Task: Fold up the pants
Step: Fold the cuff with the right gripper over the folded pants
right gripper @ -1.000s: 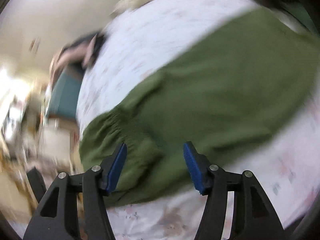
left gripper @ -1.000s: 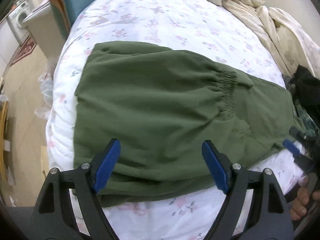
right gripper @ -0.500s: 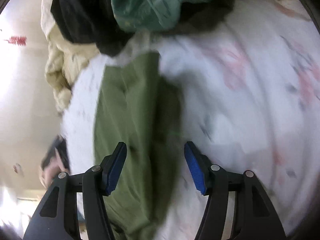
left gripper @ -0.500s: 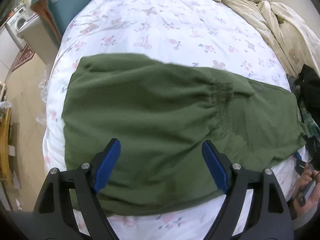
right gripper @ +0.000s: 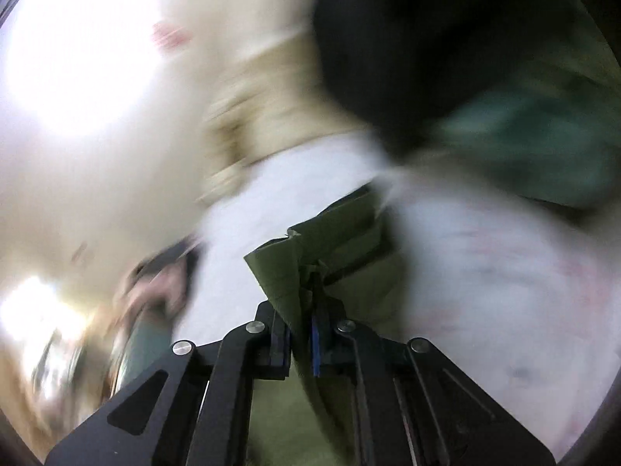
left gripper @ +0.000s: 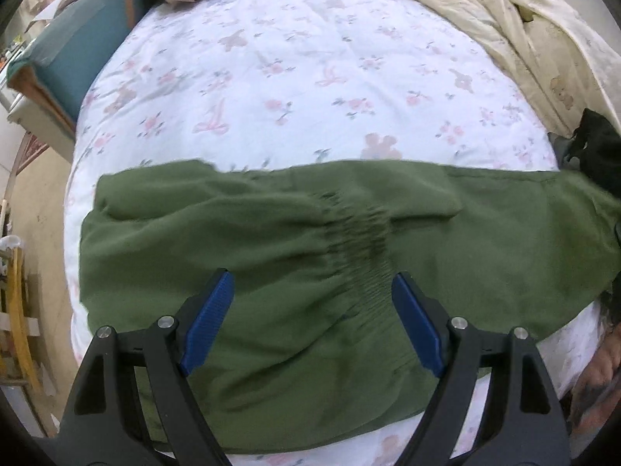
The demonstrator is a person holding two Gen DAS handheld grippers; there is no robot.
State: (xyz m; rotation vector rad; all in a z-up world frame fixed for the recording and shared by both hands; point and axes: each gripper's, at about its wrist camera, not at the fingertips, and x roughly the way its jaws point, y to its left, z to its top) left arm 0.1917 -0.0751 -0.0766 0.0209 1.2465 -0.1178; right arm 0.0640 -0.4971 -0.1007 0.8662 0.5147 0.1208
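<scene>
The right hand-held gripper is seen closing, its blue pads all but together with a bunched fold of the green pants pinched between them; the cloth rises in a crumpled peak just ahead of the fingers and runs back beneath the black frame. The left hand-held gripper is held wide apart and empty, pointed steeply down over the same pants, with nothing touched by either blue pad. The pants are spread across the near part of the bed, the long axis lying side to side in the left wrist view, and the gathered elastic waistband sits just ahead of the left gripper's right-hand finger. The grasped end is judged to be the far right one, though heavy blur in the right wrist view makes this probable rather than certain. The coming fold therefore depends on that end being carried along the long axis toward the left gripper. A cream quilt and dark clothing lie beyond. No brand, label or writing can be read.
</scene>
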